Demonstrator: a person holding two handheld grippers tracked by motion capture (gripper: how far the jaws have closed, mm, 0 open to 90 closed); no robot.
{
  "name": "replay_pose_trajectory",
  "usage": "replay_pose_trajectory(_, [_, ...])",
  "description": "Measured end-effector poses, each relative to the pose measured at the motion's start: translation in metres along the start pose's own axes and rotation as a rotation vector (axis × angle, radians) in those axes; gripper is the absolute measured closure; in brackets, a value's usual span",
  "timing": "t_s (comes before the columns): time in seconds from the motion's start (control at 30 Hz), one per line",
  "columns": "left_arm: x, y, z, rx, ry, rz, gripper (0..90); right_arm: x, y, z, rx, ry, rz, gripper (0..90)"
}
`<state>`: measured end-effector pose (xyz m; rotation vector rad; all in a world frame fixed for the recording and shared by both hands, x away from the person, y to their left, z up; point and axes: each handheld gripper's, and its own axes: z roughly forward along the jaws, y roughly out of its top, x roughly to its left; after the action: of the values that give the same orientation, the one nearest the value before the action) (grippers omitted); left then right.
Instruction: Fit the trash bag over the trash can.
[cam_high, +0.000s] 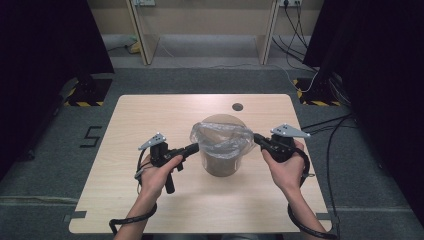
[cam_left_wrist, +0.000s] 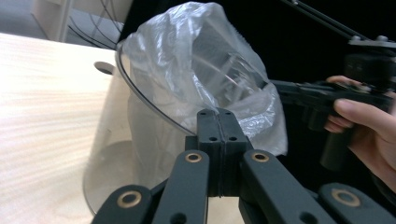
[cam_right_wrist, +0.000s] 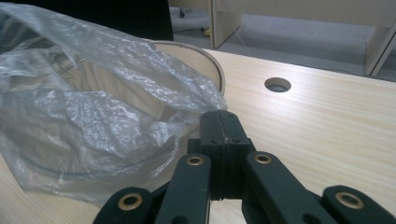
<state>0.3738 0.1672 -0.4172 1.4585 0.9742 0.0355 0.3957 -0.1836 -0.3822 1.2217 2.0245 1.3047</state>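
A clear round bin (cam_high: 222, 167) stands in the middle of the wooden table (cam_high: 150, 115). A thin clear plastic bag (cam_high: 222, 137) is draped over its mouth. My left gripper (cam_high: 195, 147) is shut on the bag's left edge. My right gripper (cam_high: 256, 138) is shut on its right edge. In the left gripper view the closed jaws of my left gripper (cam_left_wrist: 218, 113) meet the crinkled bag (cam_left_wrist: 196, 60) just over the bin's rim (cam_left_wrist: 140, 98). In the right gripper view my right gripper (cam_right_wrist: 219, 115) pinches the bag (cam_right_wrist: 84, 107) beside the bin's rim (cam_right_wrist: 208, 58).
A round cable hole (cam_high: 237, 107) lies in the table behind the bin. Cables trail from both grippers toward the near edge. Dark curtains flank the table, and wooden furniture legs (cam_high: 142, 35) stand on the floor beyond it.
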Motion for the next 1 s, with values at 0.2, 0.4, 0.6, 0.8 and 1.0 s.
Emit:
replay_pose_trajectory(0.2, [0.003, -0.009, -0.009, 0.041, -0.012, -0.013, 89.8, 0.001, -0.001, -0.001, 0.007, 0.001, -0.003, 90.0])
replay_pose_trajectory(0.4, [0.022, -0.006, 0.002, 0.067, 0.09, 0.05, 89.8, -0.004, -0.004, 0.008, 0.01, -0.021, 0.002, 90.0])
replay_pose_trajectory(0.6, [0.029, -0.004, 0.015, 0.091, 0.128, 0.092, 89.7, -0.008, -0.005, 0.014, 0.001, -0.044, 0.008, 90.0])
replay_pose_trajectory(0.8, [0.031, -0.005, 0.024, 0.111, 0.145, 0.138, 89.2, -0.006, -0.008, 0.022, 0.013, -0.036, 0.0, 90.0])
replay_pose_trajectory(1.0, [0.028, -0.007, 0.013, 0.075, 0.17, 0.173, 69.2, -0.005, -0.013, 0.022, 0.022, -0.034, -0.003, 90.0])
